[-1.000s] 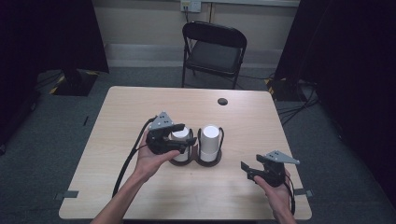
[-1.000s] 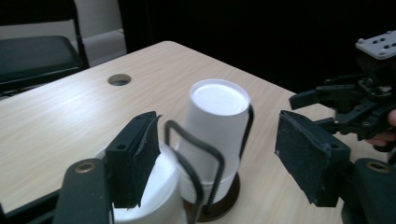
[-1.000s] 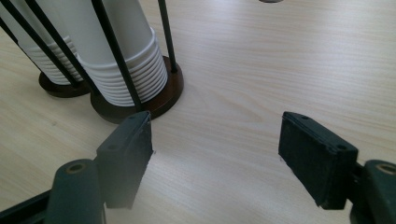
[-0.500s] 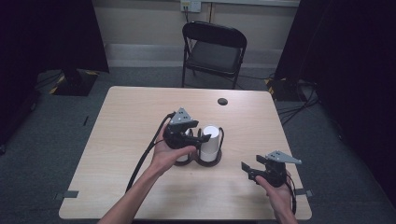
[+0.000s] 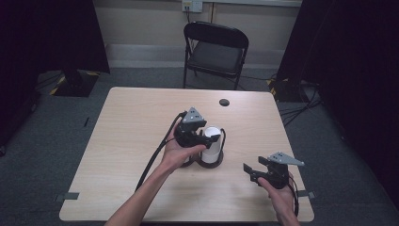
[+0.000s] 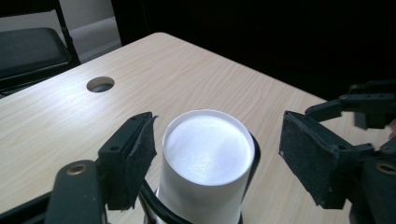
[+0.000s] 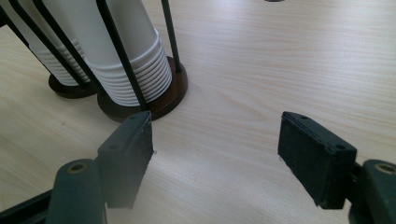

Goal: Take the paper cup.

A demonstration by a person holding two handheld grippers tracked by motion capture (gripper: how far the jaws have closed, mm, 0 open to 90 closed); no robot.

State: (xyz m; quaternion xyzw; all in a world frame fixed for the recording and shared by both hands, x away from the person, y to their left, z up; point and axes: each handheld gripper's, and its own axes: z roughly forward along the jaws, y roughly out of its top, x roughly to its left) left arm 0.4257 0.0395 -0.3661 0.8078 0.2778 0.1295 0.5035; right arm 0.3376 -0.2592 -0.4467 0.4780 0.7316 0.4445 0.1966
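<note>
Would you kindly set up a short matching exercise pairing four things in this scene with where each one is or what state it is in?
Things:
1. left gripper
2. right gripper
3. paper cup stack
4. folding chair

Places or states:
A. behind the table's far edge
B. upside down in a wire holder
C. open over bare tabletop
D. jaws either side of the top cup, not touching

Pairs: 1-D, 2-C, 3-B, 4-A

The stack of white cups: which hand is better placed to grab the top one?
Probably the left. The left gripper sits over the stack of white cups, its open jaws either side of the top cup, not pressing it. The right gripper rests apart near the table edge, open on nothing.
</note>
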